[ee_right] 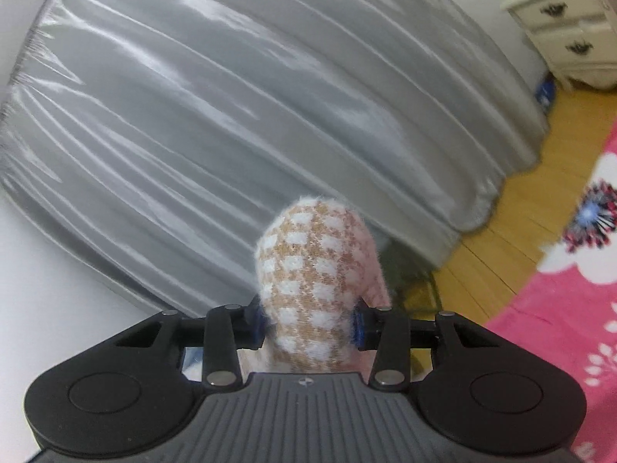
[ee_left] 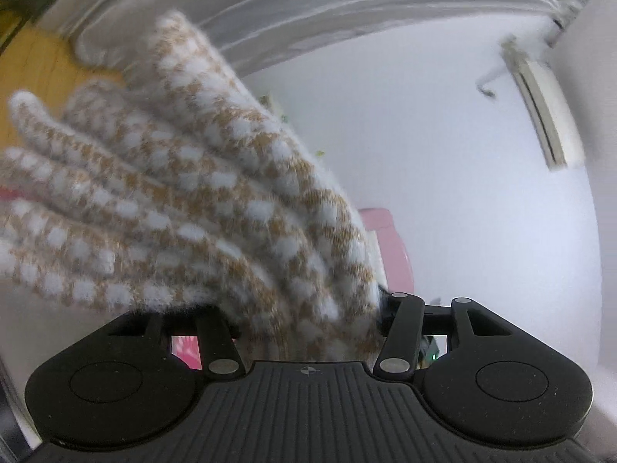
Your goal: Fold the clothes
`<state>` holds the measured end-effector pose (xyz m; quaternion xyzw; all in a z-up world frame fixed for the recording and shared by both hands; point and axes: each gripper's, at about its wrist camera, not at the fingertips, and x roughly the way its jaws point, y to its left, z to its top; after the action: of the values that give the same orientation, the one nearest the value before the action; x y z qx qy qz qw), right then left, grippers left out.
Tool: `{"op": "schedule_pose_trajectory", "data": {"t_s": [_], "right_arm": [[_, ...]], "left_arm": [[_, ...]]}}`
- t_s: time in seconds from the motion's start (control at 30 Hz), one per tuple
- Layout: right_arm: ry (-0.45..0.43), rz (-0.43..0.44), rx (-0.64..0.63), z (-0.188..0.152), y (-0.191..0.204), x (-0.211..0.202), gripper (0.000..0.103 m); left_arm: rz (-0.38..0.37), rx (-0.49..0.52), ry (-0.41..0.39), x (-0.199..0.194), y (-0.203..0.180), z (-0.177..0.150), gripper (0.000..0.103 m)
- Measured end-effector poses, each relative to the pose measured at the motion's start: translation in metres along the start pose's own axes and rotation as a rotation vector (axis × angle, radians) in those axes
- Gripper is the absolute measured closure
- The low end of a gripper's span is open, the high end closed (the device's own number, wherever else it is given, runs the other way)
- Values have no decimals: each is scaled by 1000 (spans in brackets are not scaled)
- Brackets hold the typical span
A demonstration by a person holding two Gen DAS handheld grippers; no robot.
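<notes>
Your left gripper [ee_left: 308,332] is pinching the knit garment [ee_left: 185,193], a fuzzy tan-and-white check. The cloth enters the jaws near 6 o'clock of the left wrist view and fans toward 9 and 10 o'clock in about 5 soft ridges, so you hold a bunched edge, not a flat layer. That view points up at a white wall and a wall-mounted air conditioner [ee_left: 543,112] at 2 o'clock, which fits a gripper raised high so the cloth can hang free.

Your right gripper [ee_right: 308,328] is clamped on the same knit [ee_right: 316,262]. A rounded hump of it bulges out past the blue finger pads [ee_right: 358,328] toward 12 o'clock, pads pressed in on both sides. The hump says you grabbed a thick wad or a doubled edge.

Both grips look meant to lift the piece into the air. No part of it shows resting flat anywhere in either view. The grey pleated bed cover [ee_right: 231,115] fills the right view from 9 to 1 o'clock, wooden floor [ee_right: 501,239] at 3 o'clock, pink flowered blanket [ee_right: 559,328] at 4 o'clock. White drawers [ee_right: 567,27] sit at 1 o'clock.

Stage unclear: this fits shaking it open or carrying a half-made fold. Blur on the left view hints at motion. I can't tell which part of the garment each gripper has.
</notes>
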<state>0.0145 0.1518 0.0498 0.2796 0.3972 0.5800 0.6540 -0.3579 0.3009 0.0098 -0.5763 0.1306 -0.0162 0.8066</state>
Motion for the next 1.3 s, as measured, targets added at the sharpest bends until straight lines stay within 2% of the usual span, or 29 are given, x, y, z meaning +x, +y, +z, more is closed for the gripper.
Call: {"op": "schedule_pose_trajectory", "data": {"t_s": [0.07,0.13,0.23,0.3,0.37,0.43,0.5,0.67,0.8,0.87,0.97,1.13,1.3], "right_arm": [[-40,9,-30,-10,10,-10,59],[-66,16,-47,-28,11,-23,59],[-60,-2,-33,-68,-8,-38,59],[-25,-39,2,-97,-32,-43,59],[11,-76,38,-126,-56,-48,61],[46,-112,73,-156,-80,-53,62],[75,-141,104,-182,-101,-59,62],[64,-87,41,-164,-77,-71,64],[90,-73,42,-163,-73,-87,65],[95,-82,64,-167,-75,-89,65],[86,-75,47,-167,-70,-95,65],[105,-99,60,-177,-74,-96,65],[66,-78,-8,-179,-56,-111,65]], "left_arm": [[-12,86,9,-6,-5,6,51],[-22,137,19,-11,6,0,51],[-4,160,73,-14,48,-24,51],[49,128,130,-10,90,-41,51],[148,81,206,0,134,-60,51],[212,101,242,2,160,-79,51],[193,145,235,-2,159,-87,52],[154,159,203,-12,144,-98,52],[142,152,222,-13,149,-108,52],[140,167,230,2,135,-95,52],[105,176,248,30,93,-59,52],[76,222,290,40,79,-53,52],[46,272,328,48,64,-47,52]]}}
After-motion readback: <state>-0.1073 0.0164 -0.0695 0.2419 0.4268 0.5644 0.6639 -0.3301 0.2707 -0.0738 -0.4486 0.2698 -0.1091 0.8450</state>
